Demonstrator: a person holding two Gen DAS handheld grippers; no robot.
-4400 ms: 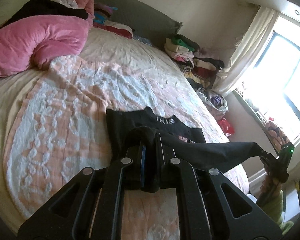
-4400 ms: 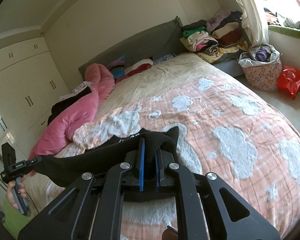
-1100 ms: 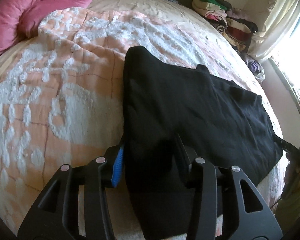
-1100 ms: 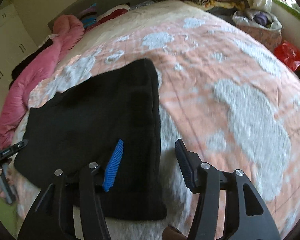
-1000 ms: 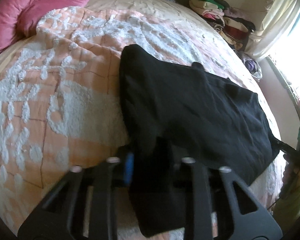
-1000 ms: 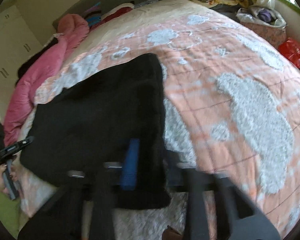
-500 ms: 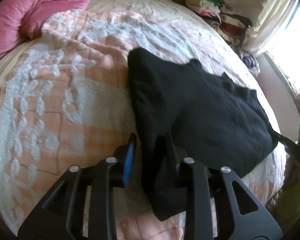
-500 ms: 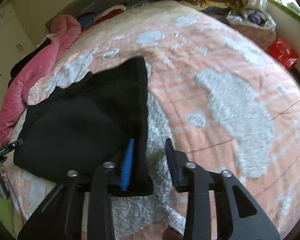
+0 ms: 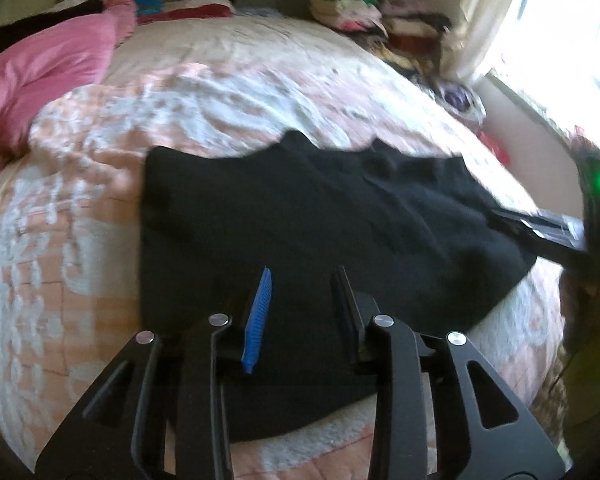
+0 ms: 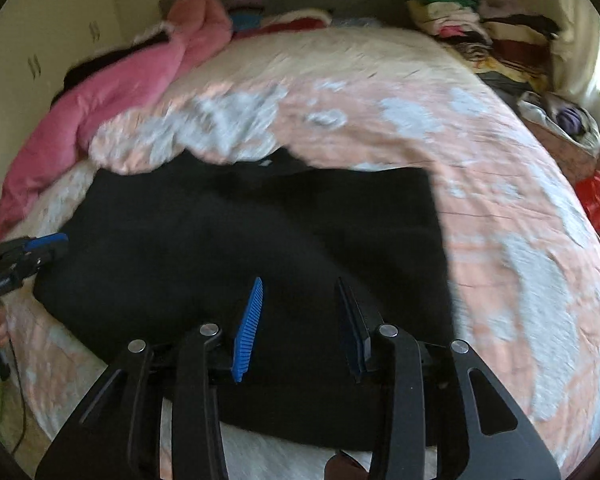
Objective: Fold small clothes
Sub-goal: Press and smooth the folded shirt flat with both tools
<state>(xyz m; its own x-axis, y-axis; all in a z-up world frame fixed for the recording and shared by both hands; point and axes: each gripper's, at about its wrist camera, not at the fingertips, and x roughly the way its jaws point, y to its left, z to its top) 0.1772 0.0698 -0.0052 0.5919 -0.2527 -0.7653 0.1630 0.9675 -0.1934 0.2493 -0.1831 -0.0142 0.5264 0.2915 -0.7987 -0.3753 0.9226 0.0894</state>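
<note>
A black garment (image 9: 320, 216) lies folded and flat on the pink-and-white quilt (image 9: 60, 216), near the bed's front edge. My left gripper (image 9: 302, 280) hovers over its near part. Its jaws are opening, and no cloth is pinched between the blue pad and the black one. My right gripper (image 10: 299, 288) hangs over the same black garment (image 10: 260, 232), jaws also opening and free of cloth. Each gripper shows in the other's view: the right gripper (image 9: 504, 220) at the garment's right edge, the left gripper (image 10: 52, 248) at its left edge. Both views are blurred by motion.
A pink duvet (image 9: 48, 68) is bunched at the bed's far left. Stacked clothes (image 10: 480, 24) sit by the headboard and curtain. A bag of laundry (image 10: 572, 120) and a red bag (image 10: 596, 200) are on the floor at the right. A person's hand (image 9: 580, 300) holds the right gripper.
Both grippers were shut on the garment's near corners a second ago and have let go. Their jaws have widened and both have drawn back and inward over the garment, which now lies flat.
</note>
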